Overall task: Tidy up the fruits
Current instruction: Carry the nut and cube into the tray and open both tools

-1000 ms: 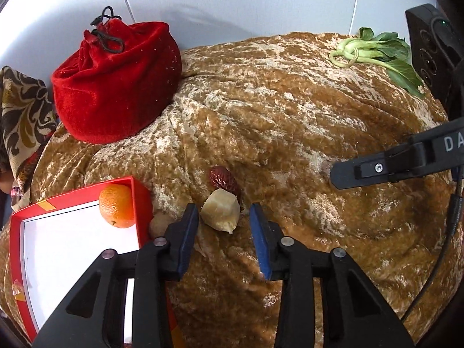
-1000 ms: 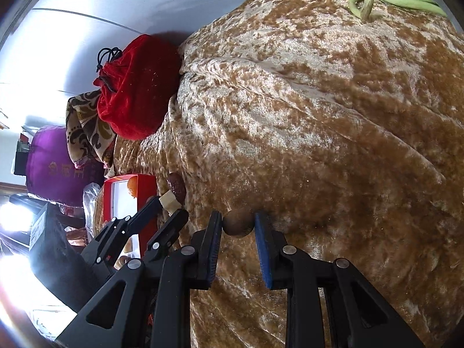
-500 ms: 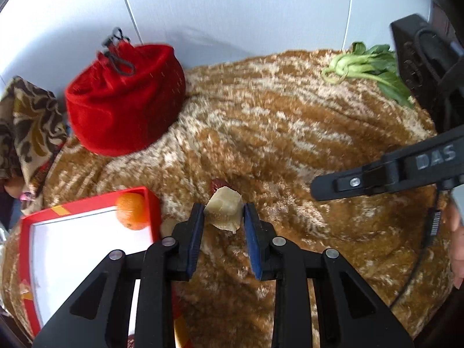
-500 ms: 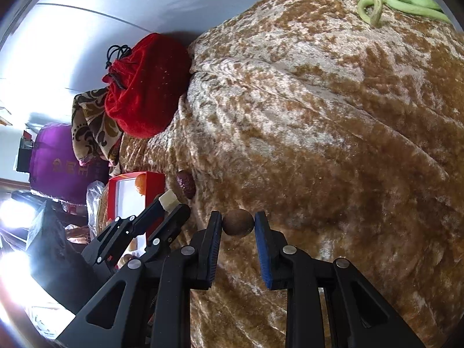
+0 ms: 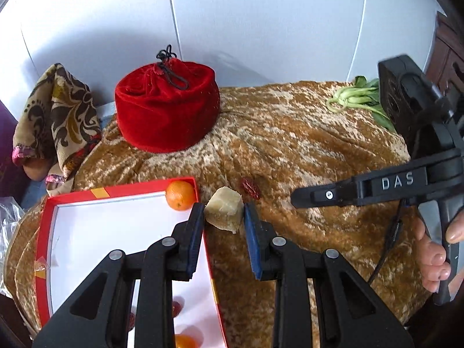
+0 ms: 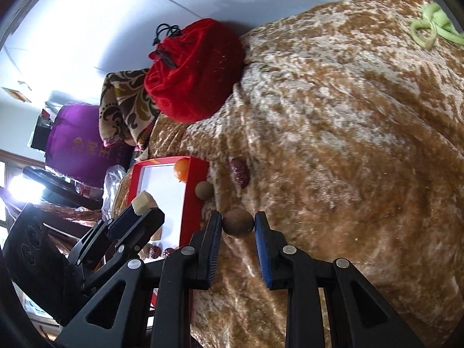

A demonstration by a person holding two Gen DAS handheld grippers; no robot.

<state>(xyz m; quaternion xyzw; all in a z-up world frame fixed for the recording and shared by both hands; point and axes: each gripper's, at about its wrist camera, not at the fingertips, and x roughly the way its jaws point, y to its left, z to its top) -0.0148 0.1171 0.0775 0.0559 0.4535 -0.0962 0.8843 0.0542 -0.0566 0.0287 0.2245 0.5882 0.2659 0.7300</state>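
My left gripper (image 5: 224, 217) is shut on a pale yellow chunk of fruit (image 5: 224, 211) and holds it above the right edge of the red box (image 5: 46, 232). The chunk also shows in the right wrist view (image 6: 142, 203). My right gripper (image 6: 238, 222) is shut on a small round brown fruit (image 6: 237, 222), lifted above the cloth. An orange (image 5: 180, 195) sits in the box's far corner. A red date (image 5: 251, 188) lies on the brown cloth beyond the chunk. A second round brown fruit (image 6: 204, 190) rests against the box's outer wall.
A red velvet pouch (image 5: 166, 104) stands at the back left beside a patterned cloth (image 5: 61, 116). Green bok choy (image 5: 356, 98) lies at the back right. More dates (image 5: 177, 308) and another orange (image 5: 185, 340) lie in the near part of the box.
My left gripper closed on the pale chunk, lifted it off the cloth and carried it toward the box. My right gripper rose and pulled back with the brown fruit still in it.
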